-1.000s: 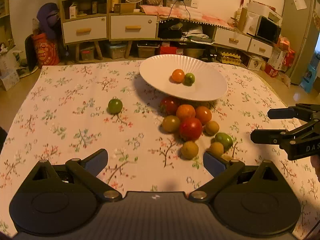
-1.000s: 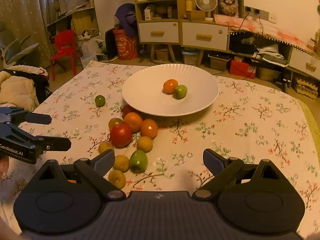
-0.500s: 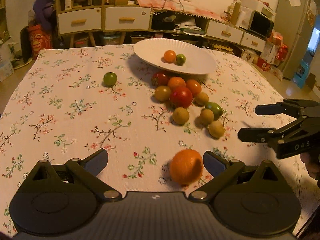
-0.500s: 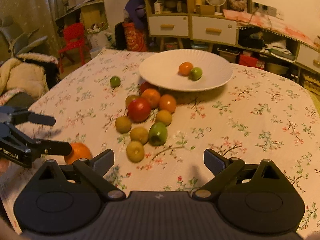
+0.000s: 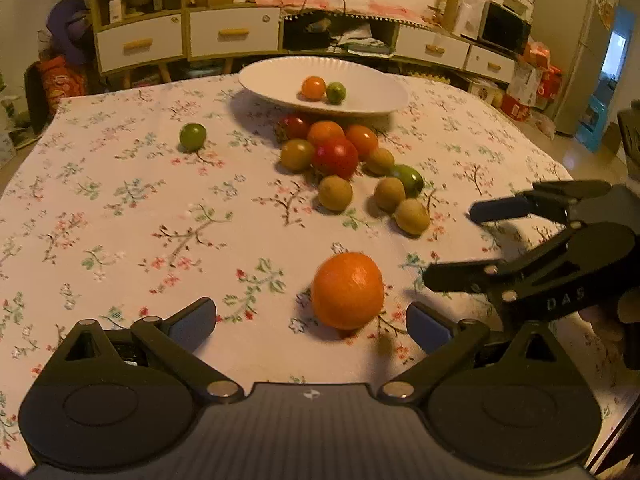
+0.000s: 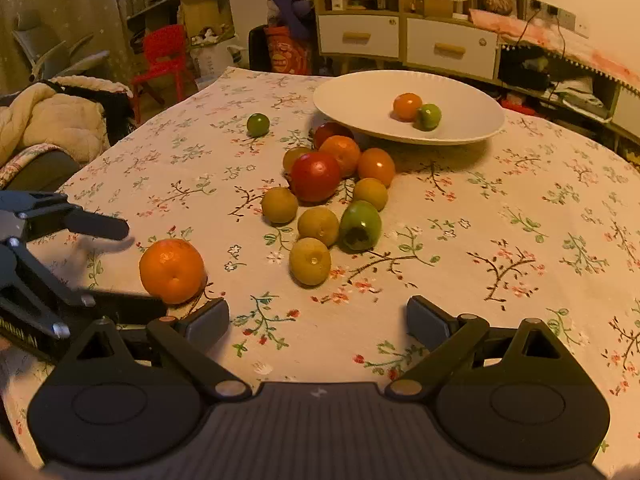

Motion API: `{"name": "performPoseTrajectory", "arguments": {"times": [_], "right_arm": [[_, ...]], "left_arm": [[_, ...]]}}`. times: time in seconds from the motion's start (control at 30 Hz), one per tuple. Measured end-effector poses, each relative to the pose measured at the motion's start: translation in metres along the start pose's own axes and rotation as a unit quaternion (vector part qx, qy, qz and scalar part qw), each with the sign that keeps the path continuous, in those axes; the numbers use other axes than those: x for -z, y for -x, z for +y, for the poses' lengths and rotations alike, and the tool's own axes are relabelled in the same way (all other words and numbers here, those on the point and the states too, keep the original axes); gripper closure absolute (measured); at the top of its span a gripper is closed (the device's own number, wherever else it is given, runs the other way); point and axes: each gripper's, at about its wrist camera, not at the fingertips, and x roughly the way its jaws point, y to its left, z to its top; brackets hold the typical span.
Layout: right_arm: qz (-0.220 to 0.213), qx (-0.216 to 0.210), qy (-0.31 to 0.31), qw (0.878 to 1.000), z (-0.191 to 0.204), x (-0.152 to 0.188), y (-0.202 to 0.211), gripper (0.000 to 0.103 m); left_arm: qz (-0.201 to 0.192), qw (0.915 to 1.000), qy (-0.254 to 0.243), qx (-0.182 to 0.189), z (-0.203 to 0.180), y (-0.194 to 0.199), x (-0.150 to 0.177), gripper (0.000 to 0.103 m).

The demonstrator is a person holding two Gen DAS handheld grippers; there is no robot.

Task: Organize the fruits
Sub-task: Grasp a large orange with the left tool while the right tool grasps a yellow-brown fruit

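Change since earlier frames: the large orange (image 5: 346, 290), absent from both views a second ago, now lies ahead of the left gripper (image 5: 311, 320), nearer its right finger; the plate (image 5: 276, 80) sits farther off in the left view.
Left gripper: jaws spread wide, holding nothing; the orange rests on the tablecloth (image 5: 120, 208) between the finger lines, not gripped.
Right gripper (image 6: 318, 318): jaws wide apart, empty, hovering over the cloth beside the orange.
Plate contents: one small orange fruit (image 6: 407, 106) touching one small green fruit (image 6: 429, 116).
Fruit cluster (image 6: 332, 192): red, orange, yellow-brown and green pieces packed together just in front of the plate.
Lone green fruit (image 5: 193, 136): left of the cluster, well apart.
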Motion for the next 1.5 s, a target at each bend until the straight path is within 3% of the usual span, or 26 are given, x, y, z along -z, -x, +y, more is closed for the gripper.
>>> {"name": "performPoseTrajectory", "arguments": {"times": [0.17, 0.73, 1.17, 1.33, 1.5], "right_arm": [[-0.007, -0.002, -0.002, 1.0, 0.002, -0.002, -0.002, 0.015], [-0.008, -0.002, 0.027, 1.0, 0.015, -0.01, -0.012, 0.059], [-0.012, 0.001, 0.026, 1.0, 0.013, -0.013, -0.012, 0.072], [-0.013, 0.003, 0.026, 1.0, 0.013, -0.013, -0.011, 0.076], [-0.014, 0.008, 0.029, 0.999, 0.014, -0.014, -0.011, 0.081]], "left_arm": [[0.002, 0.9999, -0.005, 0.008, -0.004, -0.003, 0.003, 0.007], [-0.007, 0.9994, -0.007, 0.032, -0.009, -0.004, 0.0, 0.04], [-0.011, 0.9993, -0.01, 0.033, -0.009, -0.006, -0.001, 0.053], [-0.012, 0.9993, -0.012, 0.035, -0.01, -0.005, -0.002, 0.062], [-0.013, 0.9992, -0.01, 0.036, -0.01, -0.005, -0.002, 0.063]]}}
